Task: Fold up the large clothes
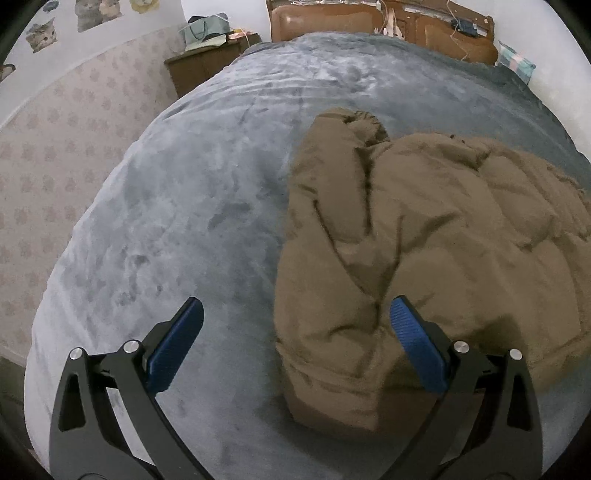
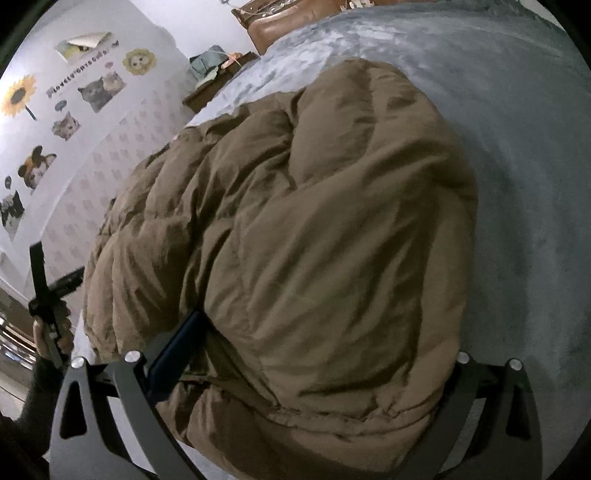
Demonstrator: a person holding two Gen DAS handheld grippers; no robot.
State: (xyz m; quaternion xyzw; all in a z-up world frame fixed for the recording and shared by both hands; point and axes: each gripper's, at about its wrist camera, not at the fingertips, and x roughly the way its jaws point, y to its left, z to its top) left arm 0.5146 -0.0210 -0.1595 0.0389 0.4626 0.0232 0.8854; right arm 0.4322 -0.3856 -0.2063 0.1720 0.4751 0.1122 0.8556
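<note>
Here the left gripper [image 1: 295, 314] hangs wide open and empty above the near left edge of a brown puffer jacket [image 1: 424, 236]. The right gripper [image 2: 314, 332] has the jacket bulging between its spread fingers; whether it grips cannot be told. The jacket lies bunched on a grey-blue blanket [image 1: 177, 206] covering the bed.

Nothing here reads clearly to me. On the far-left wall [image 2: 155, 33], among the cat and sunflower stickers [image 2: 18, 96], I can see one line of small dark decorative lettering [image 2: 79, 86] in my right wrist view, but it is too blurred to make out a word. My coat, bed and tongs bear no label or number that I can see.
</note>
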